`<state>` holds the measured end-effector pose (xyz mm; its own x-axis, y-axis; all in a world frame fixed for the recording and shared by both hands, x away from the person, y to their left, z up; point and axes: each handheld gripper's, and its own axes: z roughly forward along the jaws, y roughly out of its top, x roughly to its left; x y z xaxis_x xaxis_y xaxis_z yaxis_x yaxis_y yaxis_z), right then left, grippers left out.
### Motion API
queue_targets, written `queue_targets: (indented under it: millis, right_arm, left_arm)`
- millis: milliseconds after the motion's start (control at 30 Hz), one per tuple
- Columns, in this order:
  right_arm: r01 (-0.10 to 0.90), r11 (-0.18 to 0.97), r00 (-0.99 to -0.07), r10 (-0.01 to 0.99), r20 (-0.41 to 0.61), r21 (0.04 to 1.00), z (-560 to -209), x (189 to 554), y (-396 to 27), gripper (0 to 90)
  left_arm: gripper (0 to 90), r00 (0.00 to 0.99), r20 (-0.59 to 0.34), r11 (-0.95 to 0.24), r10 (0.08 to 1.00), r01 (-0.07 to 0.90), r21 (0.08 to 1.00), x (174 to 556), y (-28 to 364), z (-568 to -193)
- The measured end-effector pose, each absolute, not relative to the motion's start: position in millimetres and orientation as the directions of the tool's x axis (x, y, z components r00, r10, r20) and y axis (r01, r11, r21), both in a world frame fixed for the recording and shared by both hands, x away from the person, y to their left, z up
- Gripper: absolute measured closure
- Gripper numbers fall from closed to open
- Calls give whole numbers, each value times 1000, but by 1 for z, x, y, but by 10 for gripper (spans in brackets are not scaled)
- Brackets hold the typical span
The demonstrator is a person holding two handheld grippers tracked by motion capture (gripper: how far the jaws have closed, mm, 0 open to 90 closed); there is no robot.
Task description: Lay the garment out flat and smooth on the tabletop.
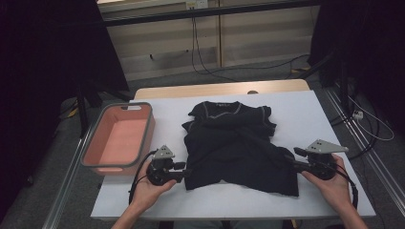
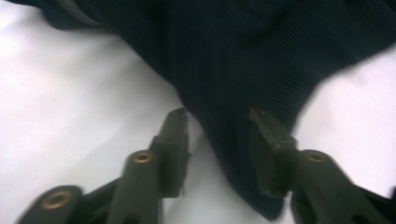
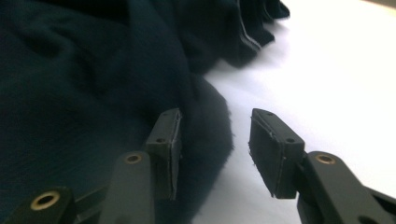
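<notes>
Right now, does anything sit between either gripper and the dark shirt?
Nothing visible does. The left gripper has its open jaws astride a corner of the dark shirt, and the right gripper is open at the shirt's right edge. The pink basket stands off to the left, clear of both.

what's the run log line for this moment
left claw: open, astride shirt corner | right claw: open at shirt edge | basket: left of shirt
</notes>
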<state>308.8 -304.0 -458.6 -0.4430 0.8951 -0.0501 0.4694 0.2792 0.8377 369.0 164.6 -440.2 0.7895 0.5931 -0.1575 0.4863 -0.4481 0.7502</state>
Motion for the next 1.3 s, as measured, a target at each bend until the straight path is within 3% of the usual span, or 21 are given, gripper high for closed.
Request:
queue_targets:
  millis: [200,333,433,533,633,700,967,1000,1133,1300]
  right_arm:
    - [497,255,-438,899,-14,830,-466,317,-306,557]
    - [497,275,-463,886,-16,823,-467,320,-301,764]
    - [492,273,-446,894,-29,826,-465,321,-302,826]
    - [497,254,-411,911,-33,830,-464,322,-309,840]
    - [498,239,-382,923,-36,834,-463,323,-319,847]
    - [502,228,-364,931,-36,834,-464,324,-327,849]
    - [522,170,-265,964,-31,836,-469,328,-356,854]
    - [523,168,-267,963,-27,836,-470,329,-357,854]
    - [523,189,-278,960,-44,831,-471,328,-353,854]
    - [518,181,-278,960,-35,836,-470,327,-353,853]
  left_arm:
    - [612,759,-163,-369,631,478,797,387,167,-430]
    - [608,730,-152,-352,667,488,798,402,172,-431]
    - [537,738,-152,-377,657,496,782,411,167,-440]
    - [484,732,-157,-381,663,511,771,419,158,-449]
    - [485,751,-134,-414,646,493,766,421,151,-451]
    - [535,766,-127,-421,630,474,773,420,147,-450]
    - [509,774,-114,-456,623,478,751,425,129,-460]
    - [518,777,-126,-461,617,487,742,425,128,-462]
    - [836,786,-167,-455,595,501,736,424,130,-459]
    - [882,748,-166,-378,643,498,780,425,150,-434]
